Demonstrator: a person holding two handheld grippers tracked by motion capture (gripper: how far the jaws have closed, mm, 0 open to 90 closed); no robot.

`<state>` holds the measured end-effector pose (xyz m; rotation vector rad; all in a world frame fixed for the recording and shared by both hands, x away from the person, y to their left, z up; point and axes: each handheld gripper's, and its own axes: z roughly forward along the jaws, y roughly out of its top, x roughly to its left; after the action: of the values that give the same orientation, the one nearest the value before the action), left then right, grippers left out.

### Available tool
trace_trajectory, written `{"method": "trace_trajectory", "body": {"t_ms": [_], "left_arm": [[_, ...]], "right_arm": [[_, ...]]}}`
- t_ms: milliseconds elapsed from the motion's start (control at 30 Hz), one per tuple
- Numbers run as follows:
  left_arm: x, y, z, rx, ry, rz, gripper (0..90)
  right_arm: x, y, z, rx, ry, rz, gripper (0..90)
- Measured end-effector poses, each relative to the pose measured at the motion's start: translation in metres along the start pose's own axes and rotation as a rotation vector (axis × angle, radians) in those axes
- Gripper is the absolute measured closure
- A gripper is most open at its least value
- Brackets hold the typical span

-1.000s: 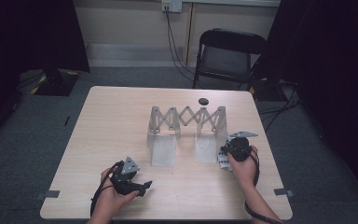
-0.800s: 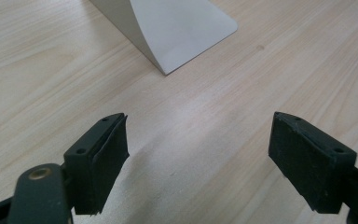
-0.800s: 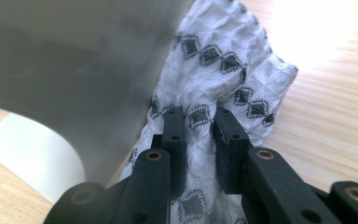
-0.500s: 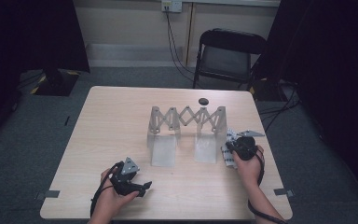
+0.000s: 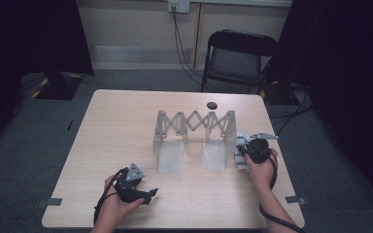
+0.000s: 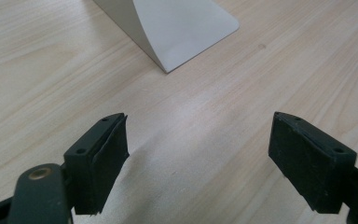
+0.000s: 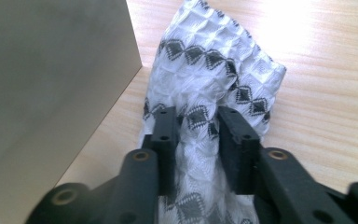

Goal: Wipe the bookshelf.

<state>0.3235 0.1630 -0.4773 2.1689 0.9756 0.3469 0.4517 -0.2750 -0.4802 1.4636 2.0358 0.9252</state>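
The right claw [image 7: 198, 128], jaws just easing apart, pinches the patterned cloth [image 7: 214, 60] beside the rack [image 5: 194, 124]; the left claw [image 6: 198, 163] rests spread on the bench [image 5: 116, 126].

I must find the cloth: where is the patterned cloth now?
In the high view the patterned cloth lies at the table's right side, between the right tool and the folding rack's right leg.

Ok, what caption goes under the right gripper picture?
Right gripper with a patterned white cloth bunched between its jaws, beside a grey stand.

High overhead forward-down; two close gripper views, shared table [image 5: 116, 126].
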Motion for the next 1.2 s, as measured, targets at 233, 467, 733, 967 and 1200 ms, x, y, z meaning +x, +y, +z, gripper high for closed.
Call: {"method": "trace_trajectory", "body": {"t_ms": [233, 467, 733, 967, 1200], "left_arm": [[-0.001, 0.002, 0.001, -0.005, -0.001, 0.002, 19.6], [-0.001, 0.003, 0.0, -0.011, 0.0, 0.005, 19.6], [-0.001, 0.004, -0.001, -0.016, 0.0, 0.01, 19.6], [-0.001, 0.004, 0.0, -0.007, 0.0, 0.018, 19.6], [-0.001, 0.005, -0.001, -0.005, 0.0, 0.023, 19.5]], "right_arm": [[-0.003, -0.002, -0.004, -0.006, 0.011, 0.019, 59.2], [-0.002, -0.003, -0.01, -0.016, 0.001, 0.007, 50.3], [-0.002, -0.001, -0.022, -0.03, -0.004, -0.01, 41.8], [-0.001, -0.007, -0.025, -0.026, 0.012, -0.022, 37.1], [0.002, -0.011, -0.034, -0.047, 0.035, -0.042, 30.5]]}}
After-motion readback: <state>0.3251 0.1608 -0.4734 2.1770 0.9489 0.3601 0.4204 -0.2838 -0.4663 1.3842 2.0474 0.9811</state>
